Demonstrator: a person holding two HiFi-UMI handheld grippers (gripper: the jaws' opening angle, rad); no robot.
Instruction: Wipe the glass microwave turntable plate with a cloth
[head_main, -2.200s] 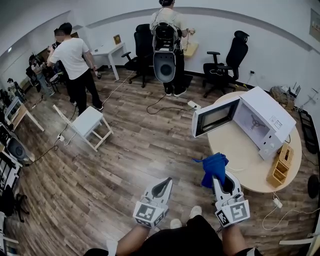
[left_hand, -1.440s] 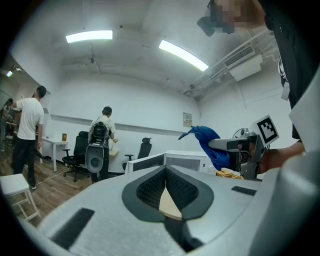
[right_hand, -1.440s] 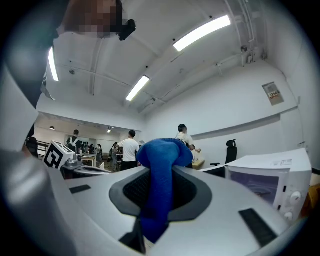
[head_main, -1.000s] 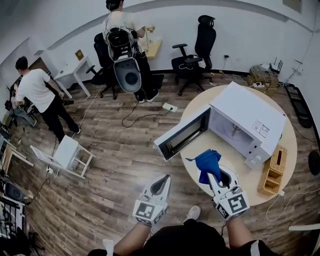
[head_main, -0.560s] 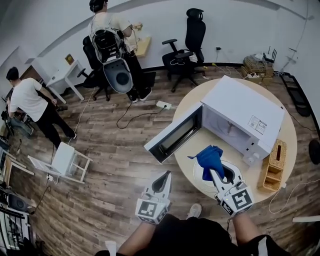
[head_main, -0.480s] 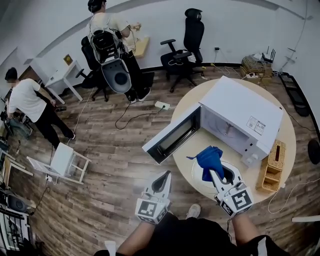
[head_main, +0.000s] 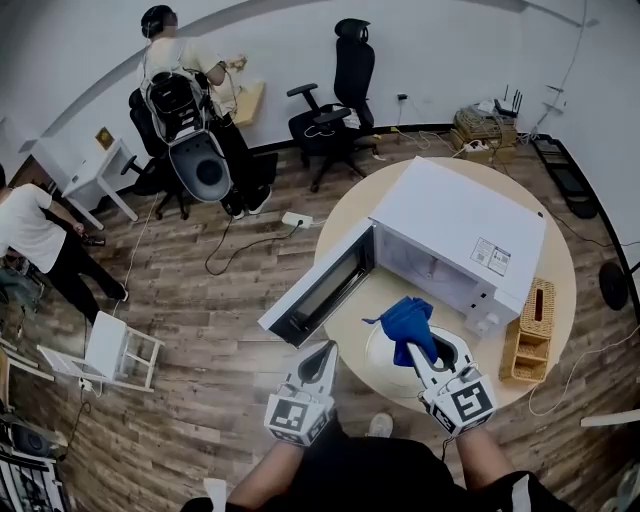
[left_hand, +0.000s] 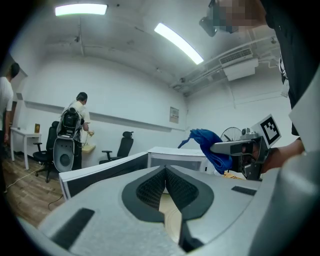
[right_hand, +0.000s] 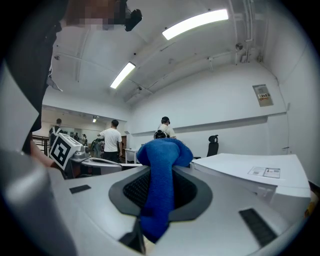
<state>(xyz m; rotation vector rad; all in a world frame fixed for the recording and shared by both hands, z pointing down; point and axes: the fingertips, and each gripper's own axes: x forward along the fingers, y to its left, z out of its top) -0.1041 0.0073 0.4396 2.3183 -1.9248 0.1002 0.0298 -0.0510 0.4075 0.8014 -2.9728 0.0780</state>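
The glass turntable plate lies flat on the round bench, out of the microwave and near the edge closest to us. Nothing pins it there. We judge that a hard sideways wipe could skate the smooth glass across the bench and over that edge. The open microwave door just to its left could also catch a wide stroke.

The blue cloth hangs above the plate in a bunch that rises past the tips of the right gripper. If we press down at this angle, bare jaw ends may meet the glass before the fabric does. The cloth could also tug free, as only a narrow fold is held.

In the right gripper view the jaws are clamped on that fold of cloth, with nothing else in them. The left gripper hovers over the floor beside the bench. Its jaws are pressed together and empty, so it gives the plate no support.
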